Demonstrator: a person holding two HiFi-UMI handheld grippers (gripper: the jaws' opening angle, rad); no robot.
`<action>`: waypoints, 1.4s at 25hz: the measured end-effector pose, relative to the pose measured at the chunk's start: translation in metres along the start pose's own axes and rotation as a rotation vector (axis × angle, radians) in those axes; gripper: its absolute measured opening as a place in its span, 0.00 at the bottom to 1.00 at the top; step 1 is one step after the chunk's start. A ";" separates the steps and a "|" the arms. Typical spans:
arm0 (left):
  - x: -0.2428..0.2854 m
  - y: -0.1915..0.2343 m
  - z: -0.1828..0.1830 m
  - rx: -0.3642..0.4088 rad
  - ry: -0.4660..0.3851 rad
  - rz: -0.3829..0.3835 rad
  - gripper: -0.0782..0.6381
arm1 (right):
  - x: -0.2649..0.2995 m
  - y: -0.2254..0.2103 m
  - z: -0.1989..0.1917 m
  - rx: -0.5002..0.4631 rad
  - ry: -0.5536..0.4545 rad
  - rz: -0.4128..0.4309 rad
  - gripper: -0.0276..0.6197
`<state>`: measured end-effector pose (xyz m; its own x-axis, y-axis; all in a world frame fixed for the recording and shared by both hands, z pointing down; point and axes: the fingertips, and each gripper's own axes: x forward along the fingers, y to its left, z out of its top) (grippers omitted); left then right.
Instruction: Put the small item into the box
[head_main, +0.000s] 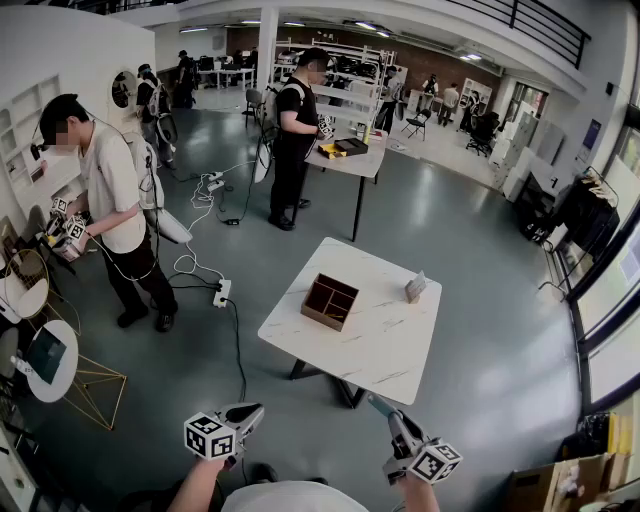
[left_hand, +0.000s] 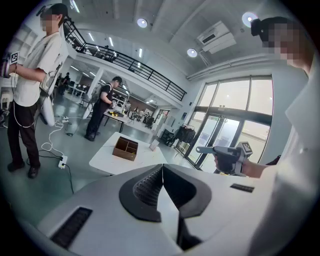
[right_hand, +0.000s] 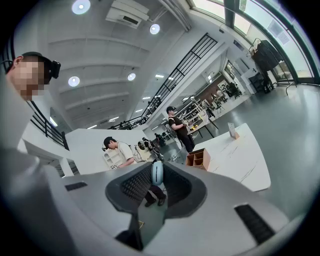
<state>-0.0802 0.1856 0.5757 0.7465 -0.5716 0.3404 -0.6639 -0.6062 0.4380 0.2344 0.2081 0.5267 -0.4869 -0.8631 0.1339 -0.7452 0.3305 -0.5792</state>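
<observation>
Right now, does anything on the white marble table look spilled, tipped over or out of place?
Nothing stands out. The white marble table holds a brown divided cardboard box sitting flat and a small card stand upright, apart from each other. The small pale blue item is clamped in the right gripper.

Both bare forearms reach forward, holding the left gripper (head_main: 254, 409) with its jaws pressed together on nothing, and the right gripper (head_main: 378, 404), angled slightly inward, with its jaws clamped on a small pale-blue item (right_hand: 157, 172).
</observation>
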 end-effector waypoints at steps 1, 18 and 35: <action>0.001 0.001 0.000 -0.002 0.000 0.000 0.13 | 0.001 0.000 0.000 0.000 0.001 -0.001 0.17; 0.000 0.011 -0.008 -0.023 0.014 -0.007 0.13 | 0.010 0.013 -0.011 0.010 0.014 0.013 0.17; -0.012 0.047 -0.013 -0.020 0.055 -0.084 0.13 | 0.040 0.042 -0.048 0.015 0.022 -0.050 0.17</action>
<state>-0.1197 0.1712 0.6028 0.8012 -0.4878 0.3465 -0.5982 -0.6395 0.4829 0.1617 0.2057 0.5462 -0.4588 -0.8700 0.1803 -0.7622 0.2811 -0.5831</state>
